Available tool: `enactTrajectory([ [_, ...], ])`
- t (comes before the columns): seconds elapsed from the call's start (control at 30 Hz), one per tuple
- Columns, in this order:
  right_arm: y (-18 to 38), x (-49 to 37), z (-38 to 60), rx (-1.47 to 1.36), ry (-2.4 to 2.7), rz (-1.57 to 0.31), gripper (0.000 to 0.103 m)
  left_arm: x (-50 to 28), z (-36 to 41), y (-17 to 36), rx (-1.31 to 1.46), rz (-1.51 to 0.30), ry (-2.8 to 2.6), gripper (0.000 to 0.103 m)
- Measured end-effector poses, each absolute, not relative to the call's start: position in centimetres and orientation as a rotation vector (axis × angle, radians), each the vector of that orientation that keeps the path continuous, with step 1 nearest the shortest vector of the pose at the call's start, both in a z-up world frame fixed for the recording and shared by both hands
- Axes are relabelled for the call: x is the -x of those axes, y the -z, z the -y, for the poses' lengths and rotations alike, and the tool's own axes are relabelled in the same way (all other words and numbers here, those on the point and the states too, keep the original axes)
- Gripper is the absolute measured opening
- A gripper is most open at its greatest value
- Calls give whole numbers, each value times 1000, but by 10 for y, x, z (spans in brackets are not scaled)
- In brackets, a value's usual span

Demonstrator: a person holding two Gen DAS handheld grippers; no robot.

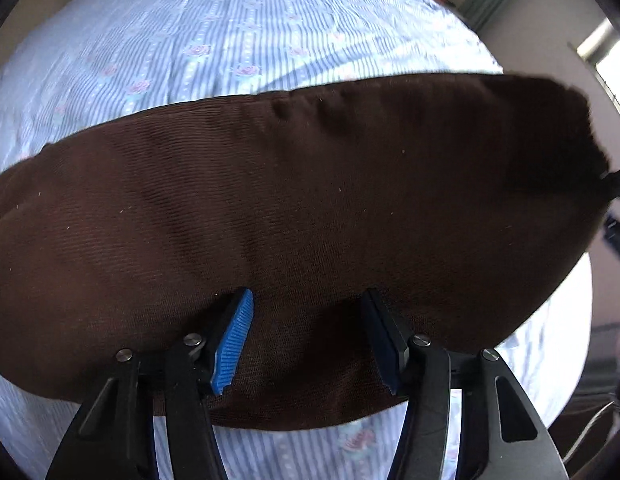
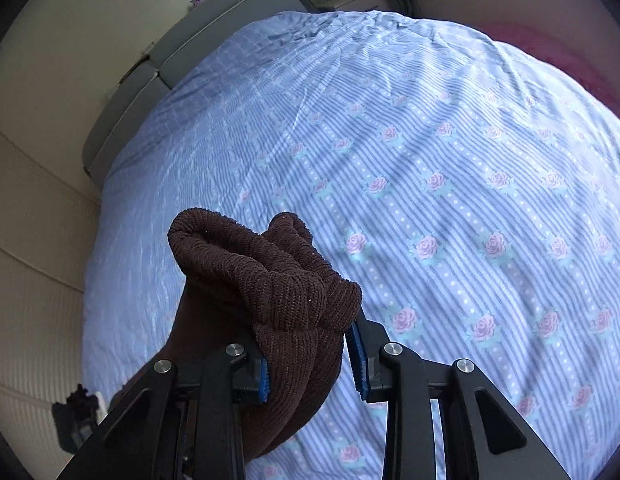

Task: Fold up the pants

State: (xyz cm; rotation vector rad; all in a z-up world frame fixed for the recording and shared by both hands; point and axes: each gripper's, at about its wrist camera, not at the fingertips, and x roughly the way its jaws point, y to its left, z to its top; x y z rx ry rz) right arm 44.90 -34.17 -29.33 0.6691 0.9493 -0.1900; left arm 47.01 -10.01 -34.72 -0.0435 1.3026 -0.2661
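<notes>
the brown corduroy pants (image 1: 310, 200) are lying stretched in a wide band across the blue striped, rose-printed bedsheet (image 1: 229, 32), their far right end lifting off the bed. the left gripper (image 1: 310, 340) is pointing down over the near edge of the cloth, its blue pads (image 1: 233, 340) standing apart with fabric spanning between them, not pinching it. in the right wrist view, the right gripper (image 2: 305, 364) is clamping a bunched fold of the pants (image 2: 269, 280), holding it above the sheet (image 2: 470, 160), near the grey headboard (image 2: 189, 40).
</notes>
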Motion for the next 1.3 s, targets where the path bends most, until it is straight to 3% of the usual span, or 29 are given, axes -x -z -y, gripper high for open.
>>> enactTrajectory([
  [0.13, 272, -448, 324, -579, 200, -943, 31, -478, 102, 344, 15, -1348, 278, 57],
  [0.27, 236, -447, 296, -453, 212, -908, 32, -474, 74, 292, 58, -1265, 210, 59],
  [0.43, 179, -453, 213, -156, 167, -851, 32, -446, -9, 218, 122, -1145, 75, 64],
  [0.63, 146, -453, 81, 114, 0, -781, 32, -406, -115, 174, 181, -1058, -77, 64],
  [0.87, 174, -471, -63, 304, -163, -835, 32, -371, -209, 181, 281, -1052, -179, 64],
  [1.07, 238, -470, -151, 457, -207, -919, 32, -356, -240, 199, 314, -1074, -189, 64],
  [1.2, 277, -451, -185, 610, -258, -997, 45, -353, -253, 206, 295, -1105, -207, 69],
  [1.23, 280, -446, -190, 641, -284, -997, 67, -353, -256, 207, 287, -1108, -213, 71],
  [1.27, 282, -439, -198, 665, -322, -995, 79, -353, -259, 208, 281, -1111, -222, 72],
  [1.3, 282, -429, -203, 689, -343, -985, 79, -351, -262, 207, 277, -1113, -227, 73],
])
